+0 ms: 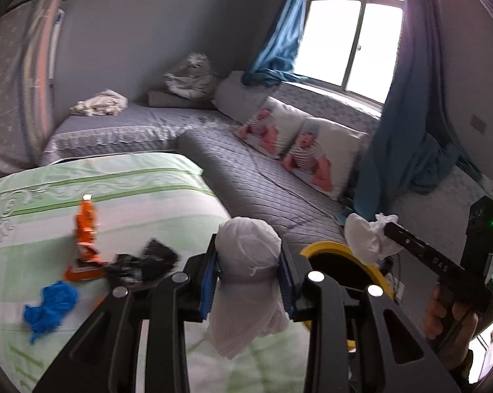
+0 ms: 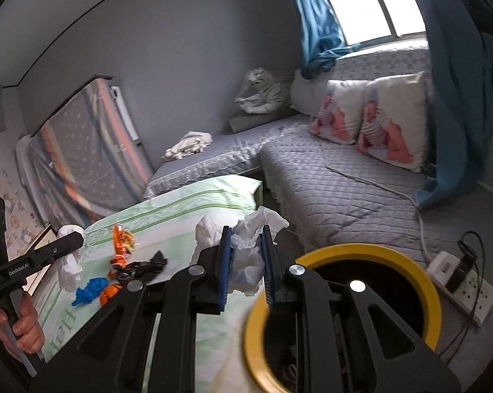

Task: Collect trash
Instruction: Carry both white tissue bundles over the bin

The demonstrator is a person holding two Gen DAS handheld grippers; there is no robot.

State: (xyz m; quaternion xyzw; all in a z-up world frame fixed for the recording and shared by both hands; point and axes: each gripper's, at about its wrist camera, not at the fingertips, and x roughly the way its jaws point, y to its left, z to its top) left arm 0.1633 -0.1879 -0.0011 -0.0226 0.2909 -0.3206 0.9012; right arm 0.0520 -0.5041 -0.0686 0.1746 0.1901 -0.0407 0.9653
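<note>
My left gripper is shut on a rolled white tissue wad, held above the green-striped cloth surface. My right gripper is shut on a crumpled white tissue, beside the yellow-rimmed bin. The bin's rim shows just right of the left gripper. On the cloth lie an orange wrapper, a black wrapper and a blue wrapper. Each view shows the other gripper with its tissue: the right gripper and the left gripper.
A grey quilted sofa with two printed pillows wraps around behind. Blue curtains hang by the window. A power strip with cables lies on the floor right of the bin. A hand holds the left gripper's handle.
</note>
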